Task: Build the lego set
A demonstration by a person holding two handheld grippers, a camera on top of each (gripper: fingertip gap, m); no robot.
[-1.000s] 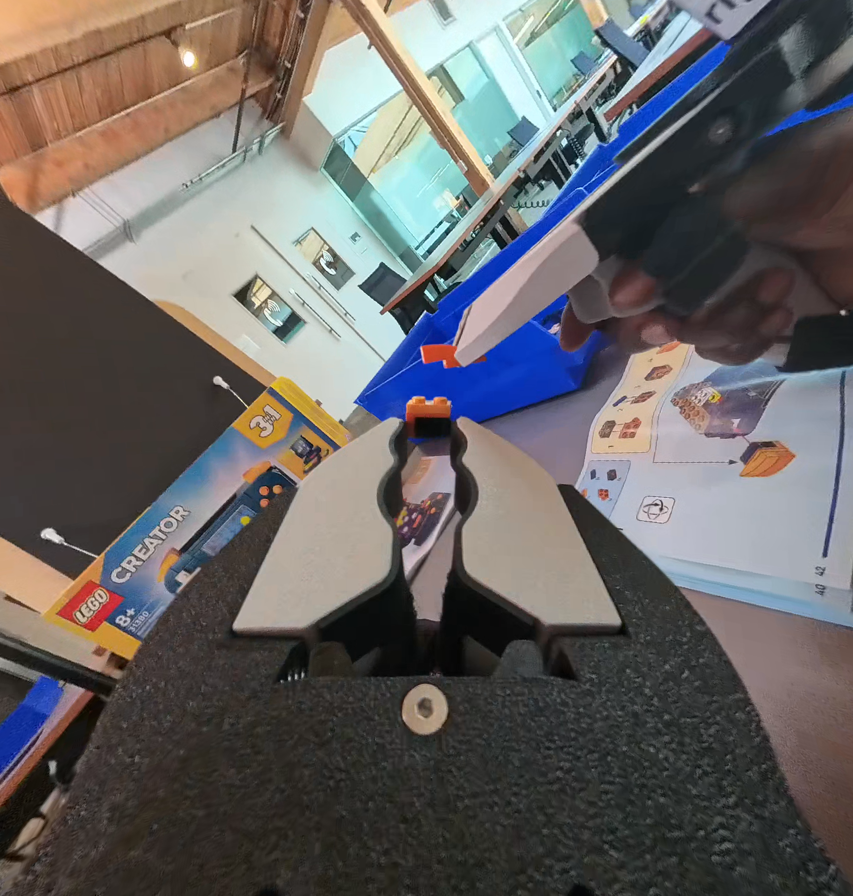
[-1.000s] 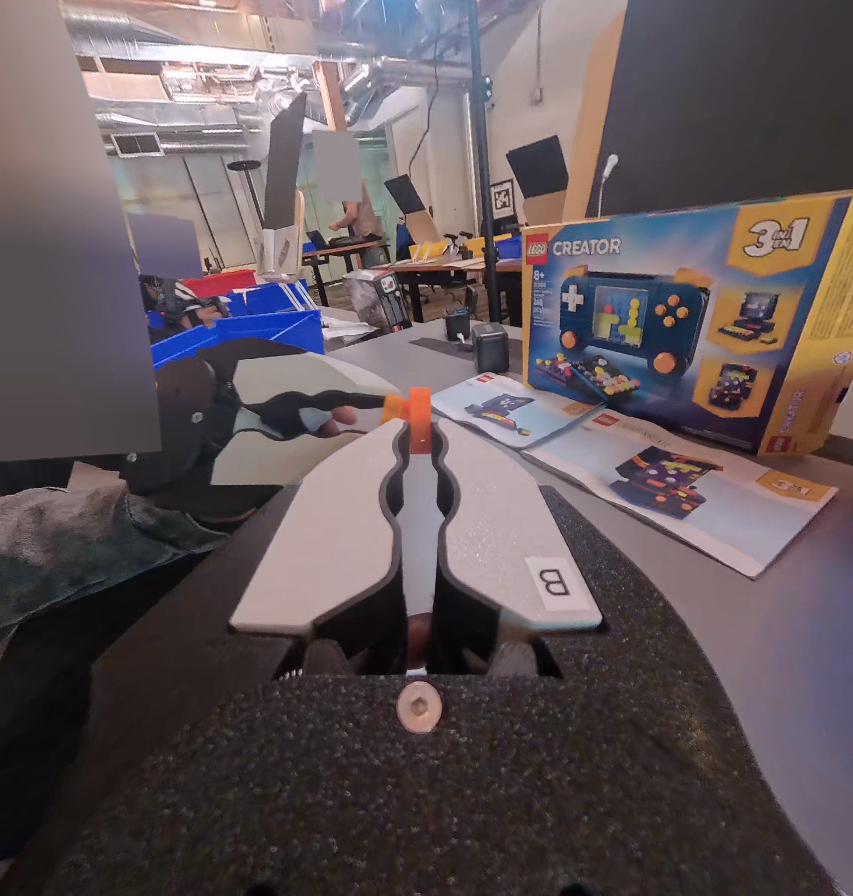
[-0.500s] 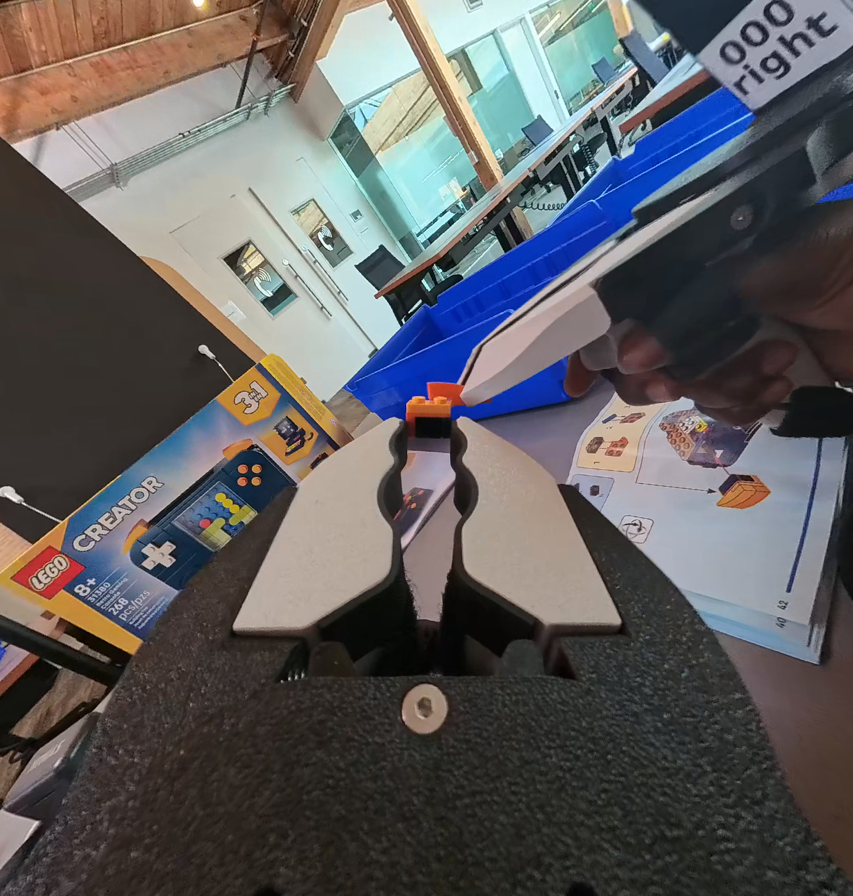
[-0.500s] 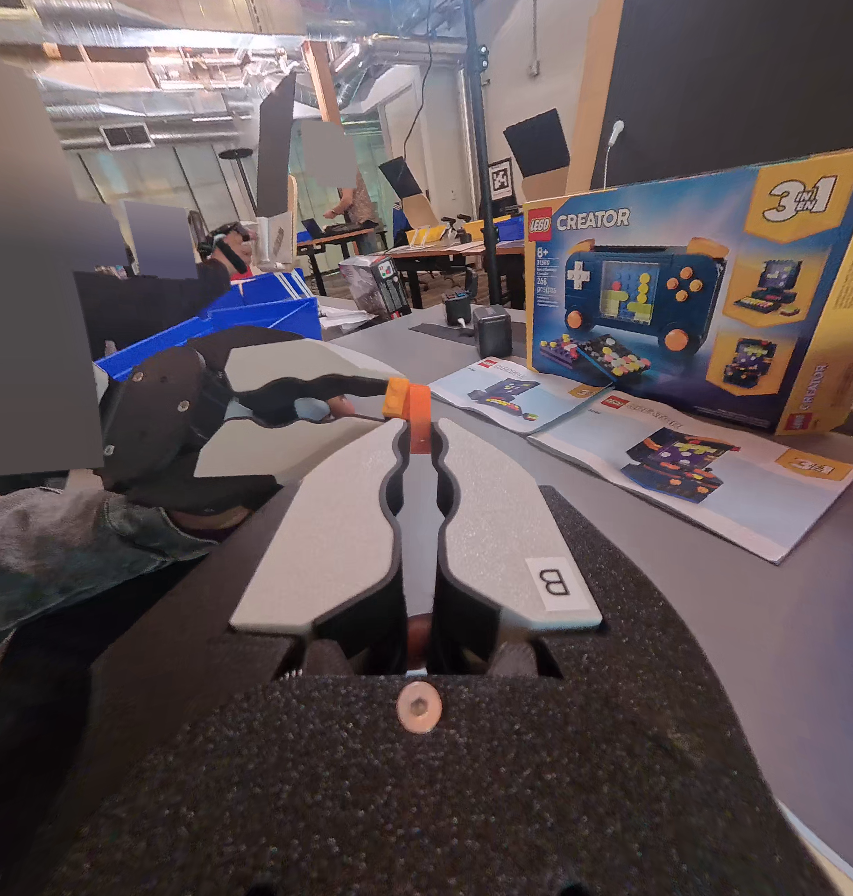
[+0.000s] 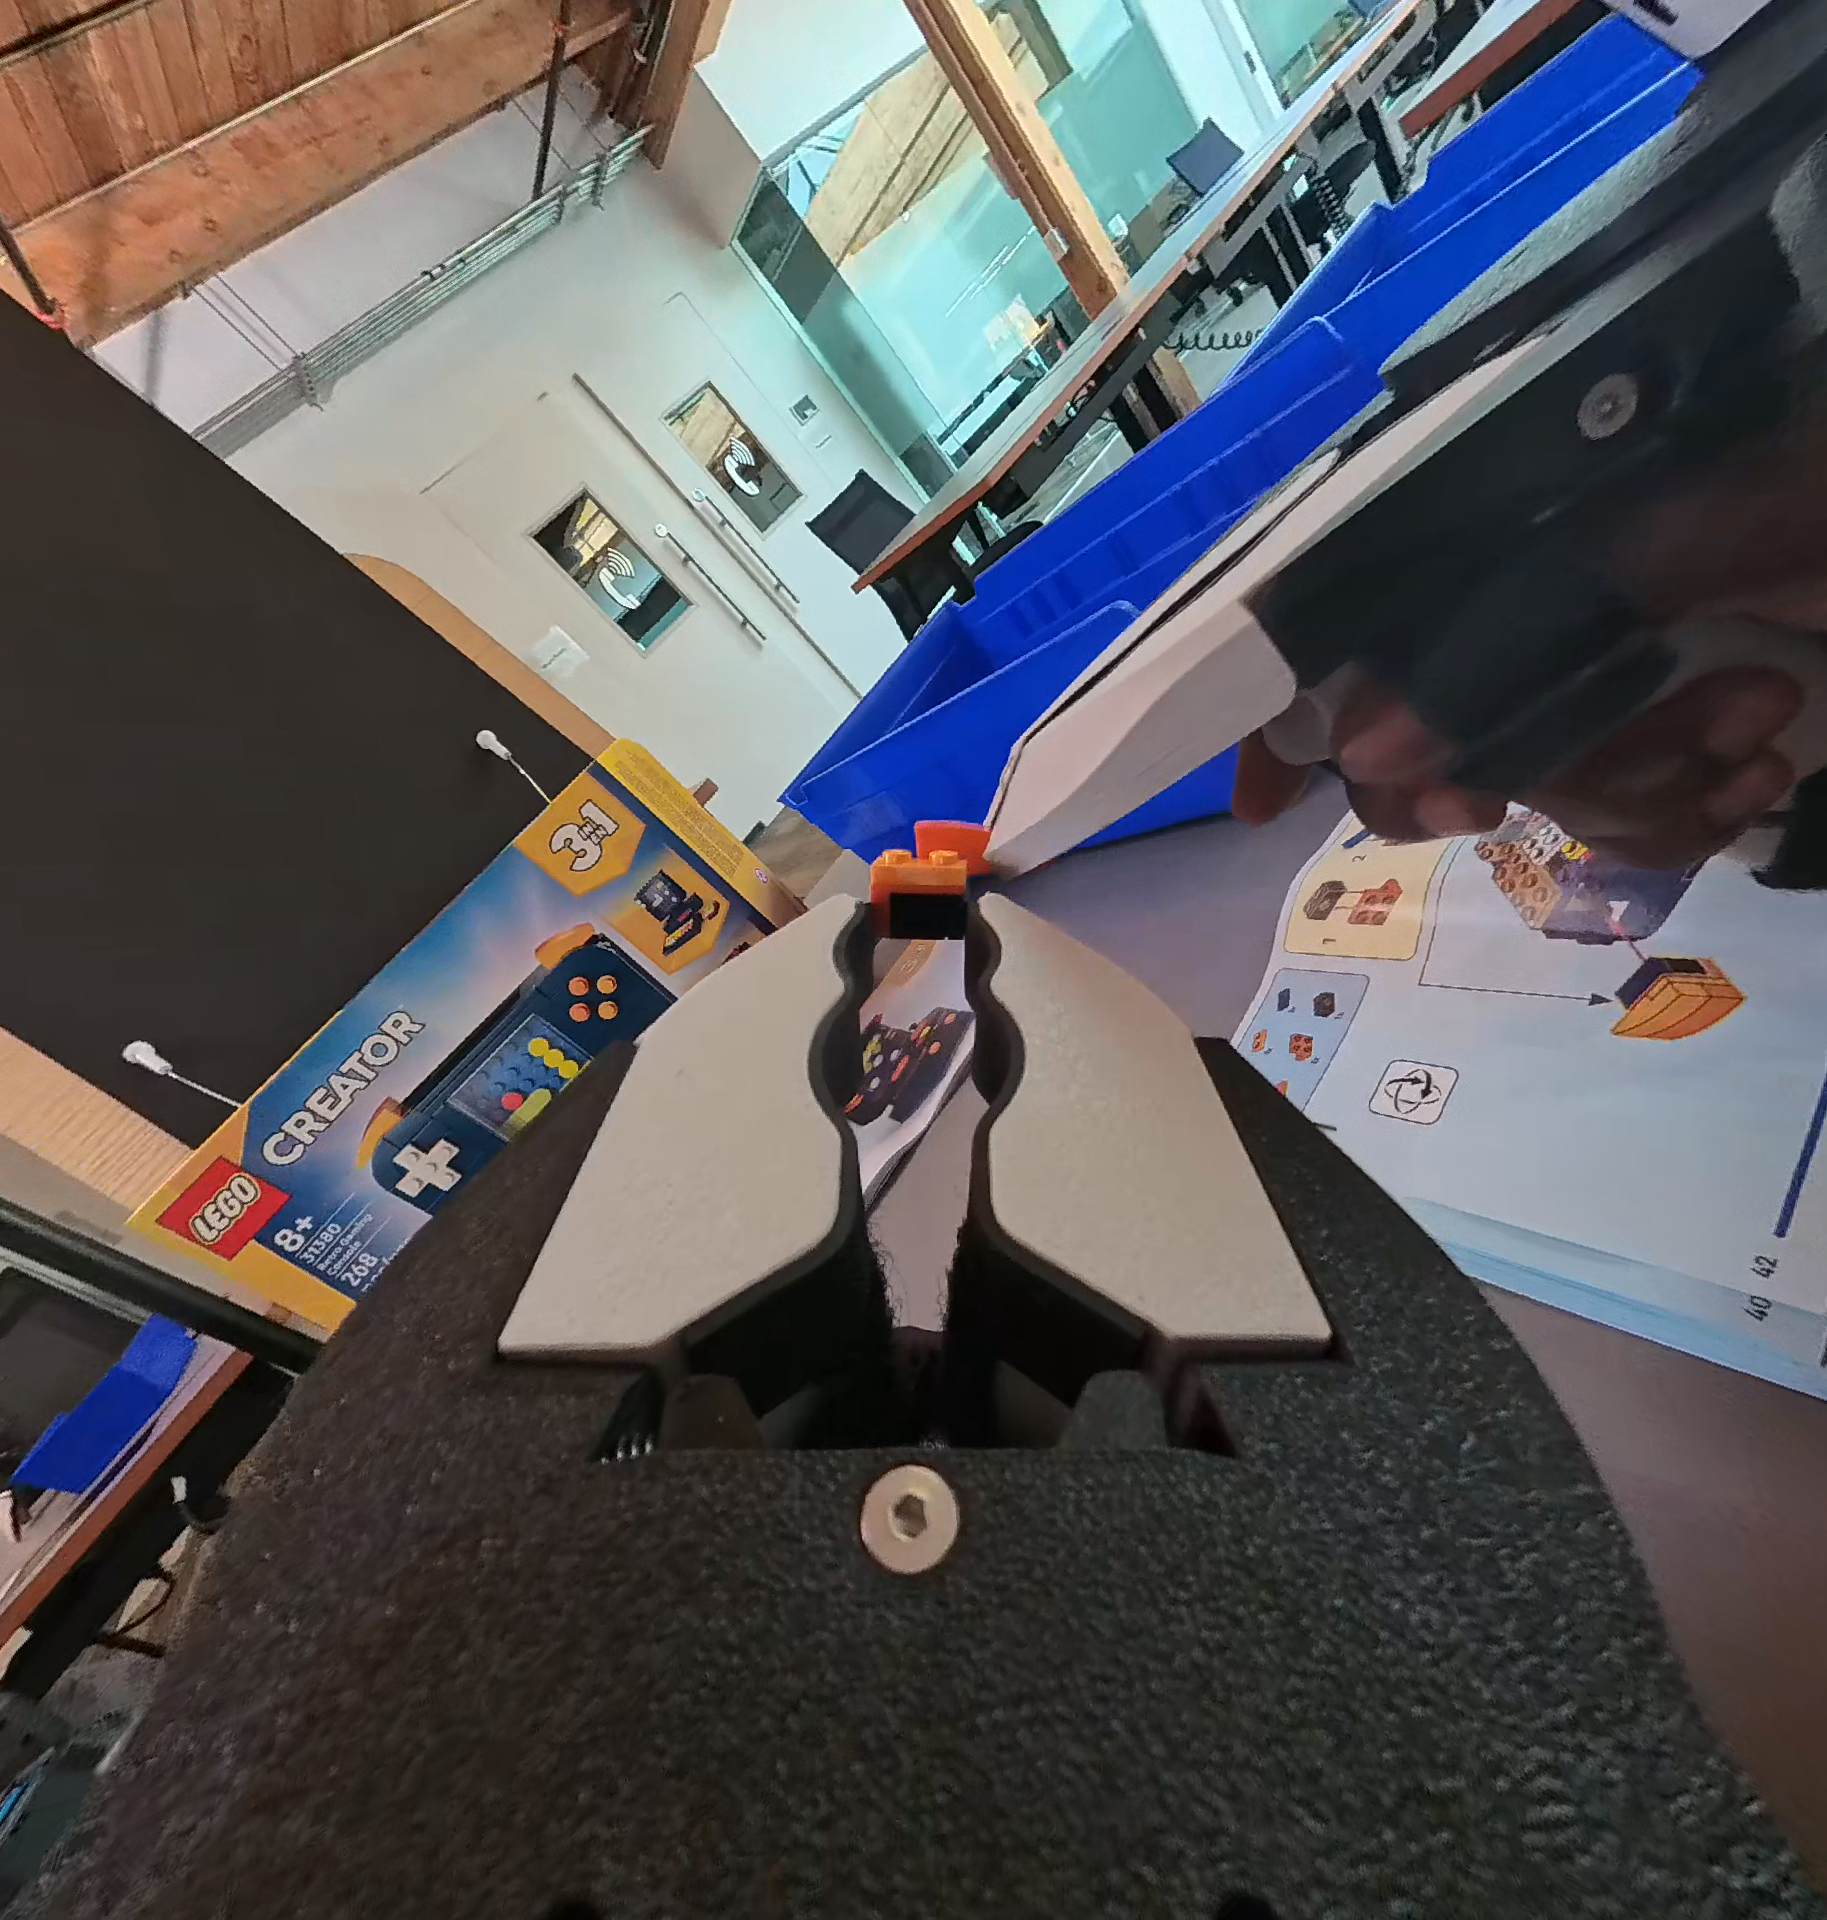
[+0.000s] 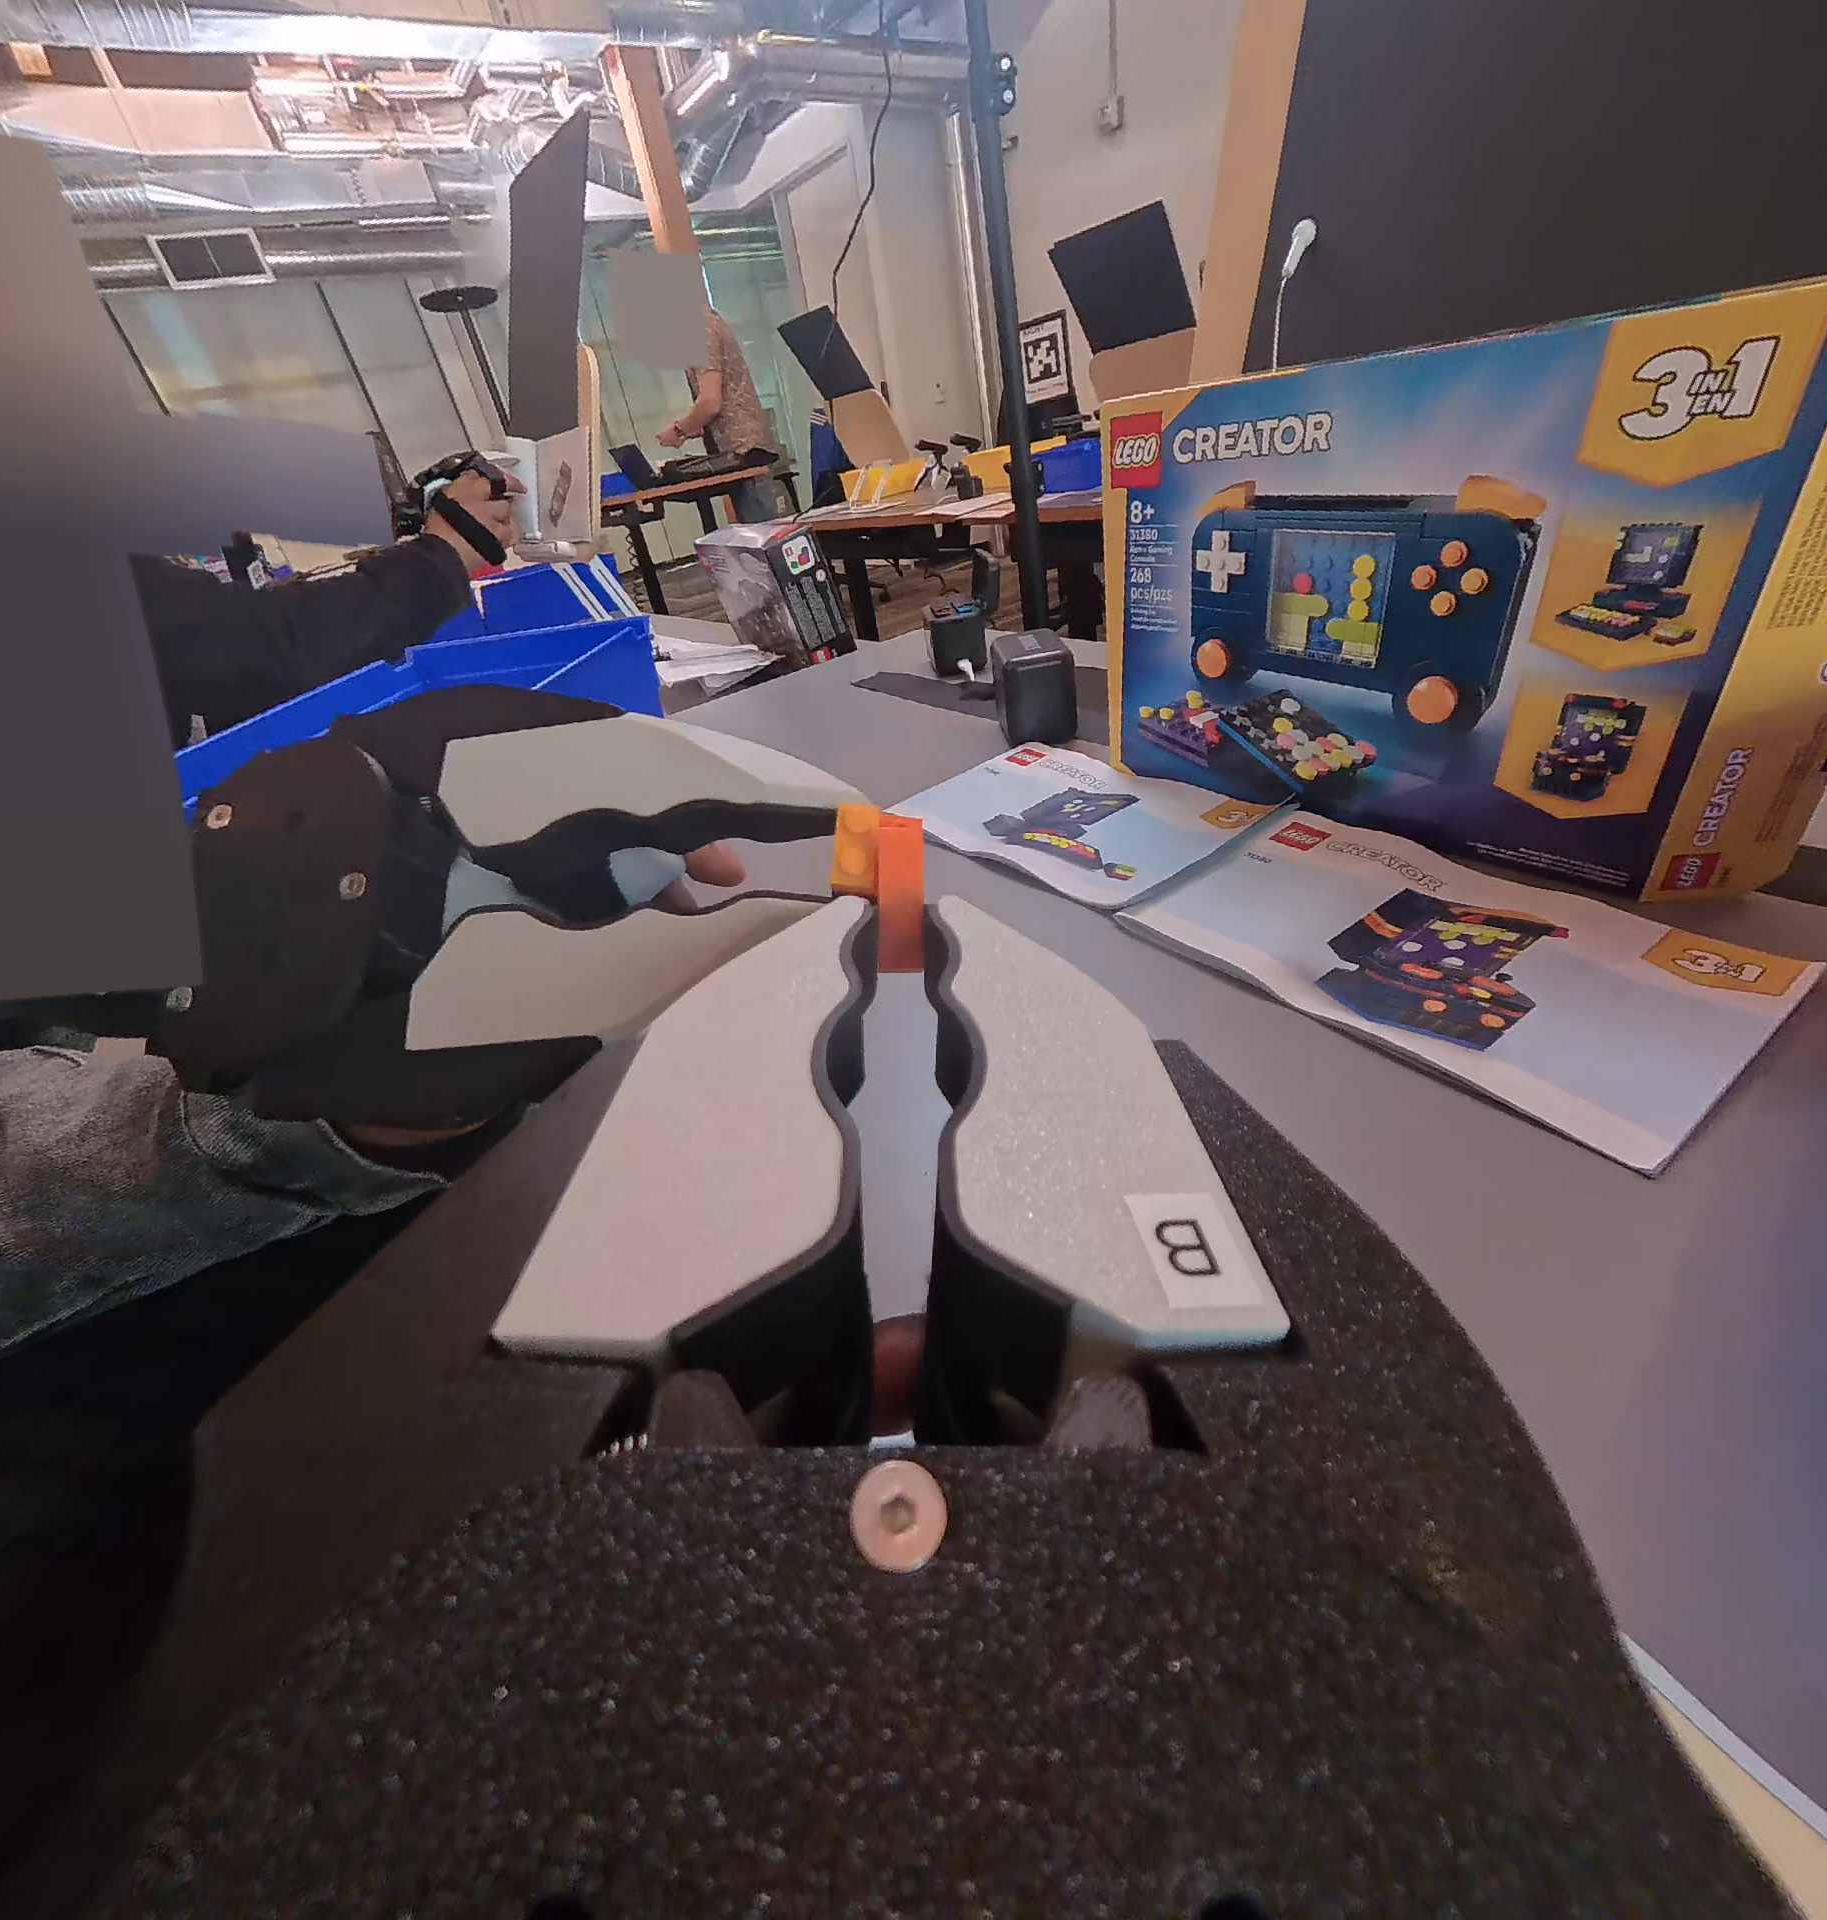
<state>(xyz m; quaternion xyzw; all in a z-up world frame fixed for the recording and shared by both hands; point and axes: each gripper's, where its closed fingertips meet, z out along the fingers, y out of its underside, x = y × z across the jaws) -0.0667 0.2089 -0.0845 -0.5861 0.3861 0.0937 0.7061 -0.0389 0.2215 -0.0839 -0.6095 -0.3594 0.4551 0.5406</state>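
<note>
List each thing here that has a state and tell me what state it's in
Left tongs: shut on a small orange-and-black brick stack.
Right tongs: shut on a flat darker-orange brick, upright.
Two brick pieces: touching.
Thick white instruction book: open.
Colourful cardboard toy box: standing.
Thin booklets: closed, flat.

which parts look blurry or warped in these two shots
Left wrist view: the hand at right is motion-smeared, and beams and wall bow with wide-angle distortion. Right wrist view: mostly sharp, the toy box edge curves, grey patches cover the upper left.
</note>
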